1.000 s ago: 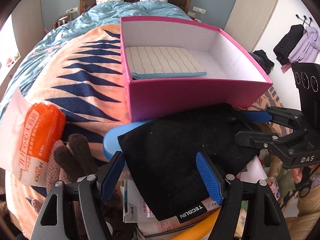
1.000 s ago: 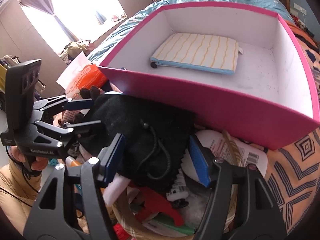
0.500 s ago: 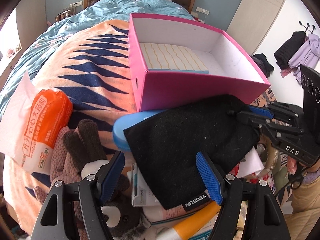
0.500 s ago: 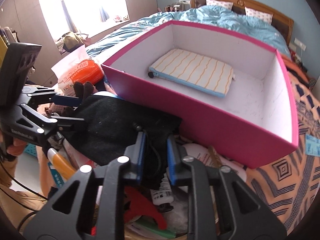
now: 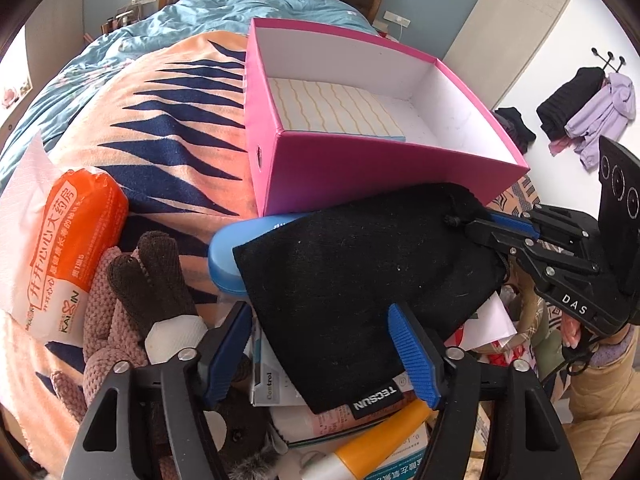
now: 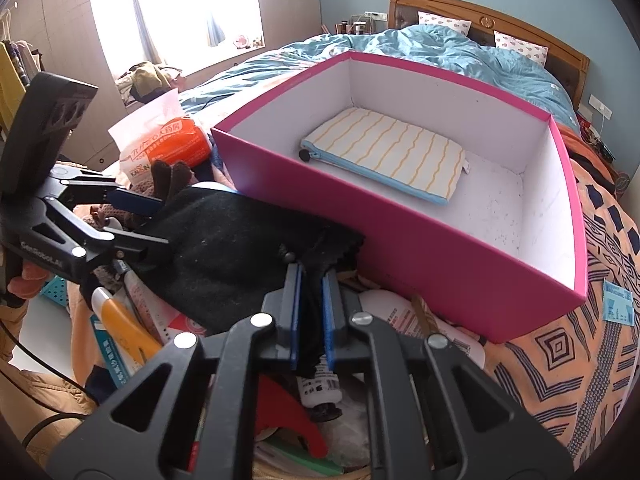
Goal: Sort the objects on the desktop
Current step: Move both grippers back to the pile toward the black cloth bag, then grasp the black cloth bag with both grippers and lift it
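The right gripper (image 6: pixel 311 312) pinches the black pouch (image 5: pixel 360 280) at its cord end, probably to carry it into the pink box (image 6: pixel 420 256), while the left gripper (image 5: pixel 320 344) has its jaws wide apart around the pouch's other end, gripping nothing.

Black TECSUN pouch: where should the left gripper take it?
Take the black pouch by its labelled bottom edge, approaching from below. That flat corner already lies between the open left gripper, opposite the drawstring end the right gripper pinches.

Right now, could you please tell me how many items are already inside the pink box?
1: a striped zip pouch lies flat on the pink box floor, toward its far-left corner. The right wrist view shows nothing else inside.
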### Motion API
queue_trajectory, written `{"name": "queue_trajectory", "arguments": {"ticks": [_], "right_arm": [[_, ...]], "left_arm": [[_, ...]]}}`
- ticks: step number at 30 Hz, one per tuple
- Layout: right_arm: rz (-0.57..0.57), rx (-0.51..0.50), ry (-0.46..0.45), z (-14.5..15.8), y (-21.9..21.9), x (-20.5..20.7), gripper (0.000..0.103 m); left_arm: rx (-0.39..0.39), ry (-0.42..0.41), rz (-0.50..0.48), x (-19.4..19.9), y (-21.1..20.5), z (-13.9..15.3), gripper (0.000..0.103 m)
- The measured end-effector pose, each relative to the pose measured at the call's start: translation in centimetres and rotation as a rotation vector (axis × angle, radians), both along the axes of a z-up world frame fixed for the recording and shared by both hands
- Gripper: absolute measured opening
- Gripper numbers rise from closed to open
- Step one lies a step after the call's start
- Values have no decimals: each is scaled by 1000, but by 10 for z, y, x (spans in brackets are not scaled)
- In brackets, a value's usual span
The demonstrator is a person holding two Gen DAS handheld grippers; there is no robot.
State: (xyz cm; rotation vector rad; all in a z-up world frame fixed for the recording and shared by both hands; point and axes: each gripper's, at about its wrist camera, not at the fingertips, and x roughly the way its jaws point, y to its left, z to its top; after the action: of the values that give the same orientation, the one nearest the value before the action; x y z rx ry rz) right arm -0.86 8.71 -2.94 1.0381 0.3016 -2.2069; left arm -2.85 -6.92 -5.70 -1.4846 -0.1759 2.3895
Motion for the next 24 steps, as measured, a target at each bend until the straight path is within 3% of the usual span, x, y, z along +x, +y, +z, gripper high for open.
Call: {"name": "queue_trajectory", "arguments": {"ticks": [8, 14, 15, 24], "right_arm": [[17, 0, 25, 3, -5, 5, 10], [28, -8, 46, 5, -5, 8, 8], [29, -11, 49, 6, -5, 9, 7], [46, -36, 96, 18, -6, 16, 6]], "left_arm": [[-27, 33, 44, 1, -8, 4, 30], [-39, 90, 52, 8, -11, 14, 17], [-36, 98, 47, 8, -11, 16, 9], [-32, 178, -4, 14, 4, 33, 9]]}}
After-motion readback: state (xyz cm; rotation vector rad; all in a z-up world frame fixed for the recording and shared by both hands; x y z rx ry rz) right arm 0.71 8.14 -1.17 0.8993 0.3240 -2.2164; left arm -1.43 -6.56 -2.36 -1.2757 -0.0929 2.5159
